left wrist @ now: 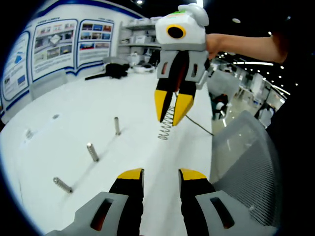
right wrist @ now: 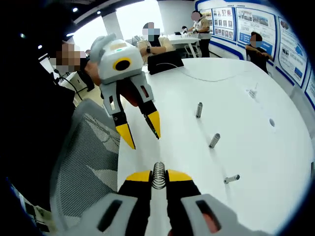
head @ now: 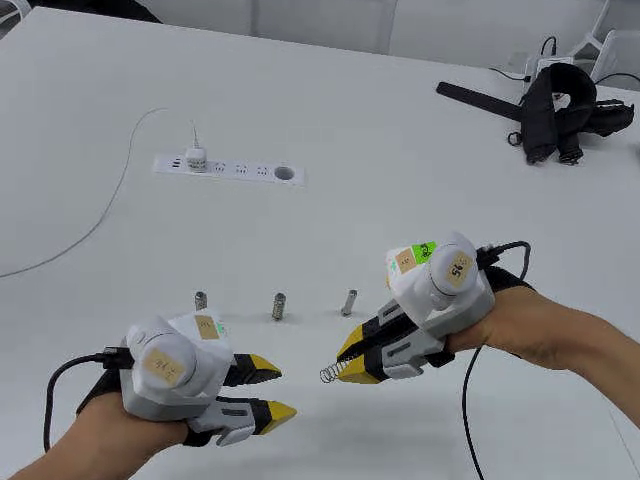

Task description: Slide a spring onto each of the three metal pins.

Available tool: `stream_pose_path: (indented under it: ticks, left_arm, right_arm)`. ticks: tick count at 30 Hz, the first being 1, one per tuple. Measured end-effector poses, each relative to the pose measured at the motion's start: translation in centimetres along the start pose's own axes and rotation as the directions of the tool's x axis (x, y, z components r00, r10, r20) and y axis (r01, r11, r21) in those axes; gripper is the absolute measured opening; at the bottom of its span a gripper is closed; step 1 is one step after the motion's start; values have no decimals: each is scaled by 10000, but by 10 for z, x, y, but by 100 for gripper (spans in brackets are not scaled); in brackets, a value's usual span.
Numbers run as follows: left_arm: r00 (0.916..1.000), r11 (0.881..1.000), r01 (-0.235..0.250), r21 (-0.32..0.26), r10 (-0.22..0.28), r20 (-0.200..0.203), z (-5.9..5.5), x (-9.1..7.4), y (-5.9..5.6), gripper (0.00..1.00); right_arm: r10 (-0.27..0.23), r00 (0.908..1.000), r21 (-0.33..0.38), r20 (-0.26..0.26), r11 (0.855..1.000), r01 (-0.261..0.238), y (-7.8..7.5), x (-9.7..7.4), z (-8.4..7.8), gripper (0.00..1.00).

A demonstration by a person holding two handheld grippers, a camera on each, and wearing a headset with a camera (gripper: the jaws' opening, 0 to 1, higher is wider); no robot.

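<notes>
Three short metal pins stand in a row on the white table. The left pin [head: 201,299] and middle pin [head: 279,306] look wrapped in springs, while the right pin [head: 349,302] looks bare. My right gripper [head: 345,368] is shut on a small spring [head: 330,373], which sticks out past its yellow tips [right wrist: 158,173]. It hovers just in front of the right pin. My left gripper [head: 277,390] is open with nothing between its fingers [left wrist: 130,174], near the table's front edge. It faces the right gripper [left wrist: 170,120] and the hanging spring [left wrist: 166,129].
A white power strip [head: 230,168] with a plugged-in adapter and a thin cable lies beyond the pins. A black strap harness [head: 555,105] rests at the far right. A grey mesh chair back [right wrist: 93,162] stands off the table's near edge. People sit at distant tables.
</notes>
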State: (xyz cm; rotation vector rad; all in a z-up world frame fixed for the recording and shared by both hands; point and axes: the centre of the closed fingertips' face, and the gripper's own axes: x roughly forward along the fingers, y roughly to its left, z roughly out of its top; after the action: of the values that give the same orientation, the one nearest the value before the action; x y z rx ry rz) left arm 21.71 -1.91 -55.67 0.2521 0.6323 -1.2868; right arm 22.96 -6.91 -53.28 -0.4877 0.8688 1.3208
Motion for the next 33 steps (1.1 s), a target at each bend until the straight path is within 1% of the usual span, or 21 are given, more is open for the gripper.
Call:
stream_pose_path:
  ticks: [3, 4, 5, 6, 8, 11, 15, 18, 20, 23, 29, 33]
  left_arm:
    - [9999, 9998, -107, -176, 107, -3, -5, 1, 1, 30]
    - [9999, 9996, -107, -248, 107, 23, -6, 0, 1, 30]
    - [9999, 9995, -129, -296, 130, 35, -6, 0, 1, 30]
    - [9999, 9994, -161, -306, 163, 56, -7, 0, 2, 31]
    - [9996, 9991, -266, -343, 268, 59, -8, -1, 4, 31]
    - [9988, 9973, -479, -548, 485, 97, -10, -2, 10, 33]
    - [9970, 9940, -754, -789, 764, 92, -15, -4, 17, 37]
    - [9956, 9914, -926, -927, 936, 68, -18, -5, 20, 41]
    - [9945, 9900, -1031, -958, 1041, 55, -20, -6, 22, 41]
    - [9932, 9873, -1150, -1093, 1162, 44, -23, -8, 25, 43]
    - [9901, 9814, -1387, -1329, 1402, 16, -29, -12, 30, 45]
    - [9889, 9789, -1471, -1416, 1483, -24, -32, -14, 31, 47]
  right_arm:
    - [-224, 9995, 261, -244, 9994, 230, -8, 0, -8, 12]
    - [-448, 9984, 497, -331, 9977, 464, -13, -1, -11, 12]
    - [-556, 9978, 619, -375, 9964, 578, -17, -2, -13, 12]
    - [-571, 9975, 667, -426, 9960, 598, -19, -2, -15, 12]
    - [-783, 9949, 649, -629, 9945, 824, -26, -4, -19, 12]
    - [-912, 9931, 774, -738, 9923, 969, -34, -7, -24, 12]
    - [-1155, 9883, 956, -997, 9875, 1251, -47, -13, -31, 12]
    - [-1263, 9864, 1187, -1056, 9832, 1386, -55, -16, -34, 12]
    - [-1286, 9853, 1301, -1122, 9811, 1429, -59, -18, -37, 12]
    - [-1296, 9828, 1197, -1314, 9821, 1455, -63, -19, -40, 12]
    - [-1378, 9792, 1319, -1490, 9786, 1578, -77, -22, -44, 12]
    - [-1395, 9770, 1386, -1614, 9769, 1624, -84, -23, -47, 12]
